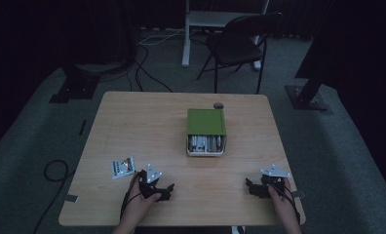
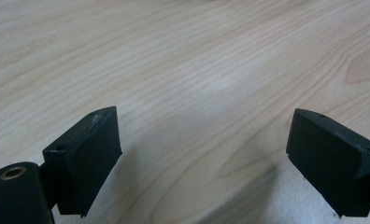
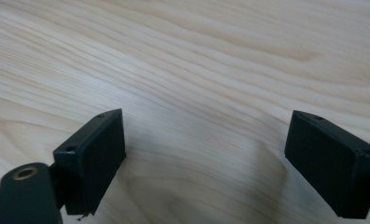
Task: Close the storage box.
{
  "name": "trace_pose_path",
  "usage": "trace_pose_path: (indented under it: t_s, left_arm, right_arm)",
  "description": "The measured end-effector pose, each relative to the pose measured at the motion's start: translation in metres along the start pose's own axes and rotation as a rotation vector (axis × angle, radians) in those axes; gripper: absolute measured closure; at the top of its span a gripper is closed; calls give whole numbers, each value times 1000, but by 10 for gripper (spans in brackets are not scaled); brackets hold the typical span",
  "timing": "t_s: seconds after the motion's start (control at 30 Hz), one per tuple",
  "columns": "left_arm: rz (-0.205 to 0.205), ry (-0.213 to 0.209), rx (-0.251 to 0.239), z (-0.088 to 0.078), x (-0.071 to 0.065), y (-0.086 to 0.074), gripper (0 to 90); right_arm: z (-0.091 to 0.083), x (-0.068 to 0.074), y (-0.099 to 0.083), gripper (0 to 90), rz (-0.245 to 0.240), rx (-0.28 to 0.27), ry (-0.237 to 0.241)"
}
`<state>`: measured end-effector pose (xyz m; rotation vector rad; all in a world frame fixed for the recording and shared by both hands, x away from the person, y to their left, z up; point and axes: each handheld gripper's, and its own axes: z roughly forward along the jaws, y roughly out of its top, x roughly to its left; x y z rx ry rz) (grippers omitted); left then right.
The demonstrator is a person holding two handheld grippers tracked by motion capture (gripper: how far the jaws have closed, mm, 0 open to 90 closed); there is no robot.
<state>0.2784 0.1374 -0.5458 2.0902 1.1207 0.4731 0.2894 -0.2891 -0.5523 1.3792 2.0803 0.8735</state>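
Both my left gripper (image 1: 167, 189) and right gripper (image 1: 250, 186) sit near the table's (image 1: 132, 122) front edge, jaws wide, empty.

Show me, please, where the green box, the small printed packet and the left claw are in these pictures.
green box (image 1: 205, 122), high view, on its green lid.
small printed packet (image 1: 122, 167), high view, on its middle.
left claw (image 1: 165, 190), high view, midway between its fingertips; jaws wide apart, nothing between them.

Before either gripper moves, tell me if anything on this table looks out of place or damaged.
Nothing stands out. The green box sits square mid-table, its contents still inside. A small printed packet lies flat beside the left gripper. Both it and the right gripper are open over bare table.
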Motion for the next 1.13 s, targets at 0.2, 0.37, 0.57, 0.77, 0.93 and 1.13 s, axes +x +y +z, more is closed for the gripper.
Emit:
trace_pose_path:
  t_s: [0.2, 0.37, 0.57, 0.77, 0.93, 1.13]
  left_arm:
    - [1, 16, 10, -1, 0, -5, 108]
    - [1, 25, 35, -1, -1, -6, 108]
    - [-4, 49, 34, -1, -2, -6, 119]
    - [-17, 56, 38, -1, -2, -6, 110]
    - [-19, 56, 37, -1, -2, -6, 110]
    - [-20, 56, 38, -1, -2, -6, 109]
  right_arm:
    - [-1, -8, -2, 117, 56, 7, -51]
    - [-1, -12, -3, 118, 102, 20, -37]
    - [-2, -13, -3, 118, 114, 23, -36]
    - [-2, -13, -3, 118, 116, 23, -35]
    - [-2, -13, -3, 118, 116, 23, -35]
    - [-2, -13, -3, 118, 116, 23, -35]
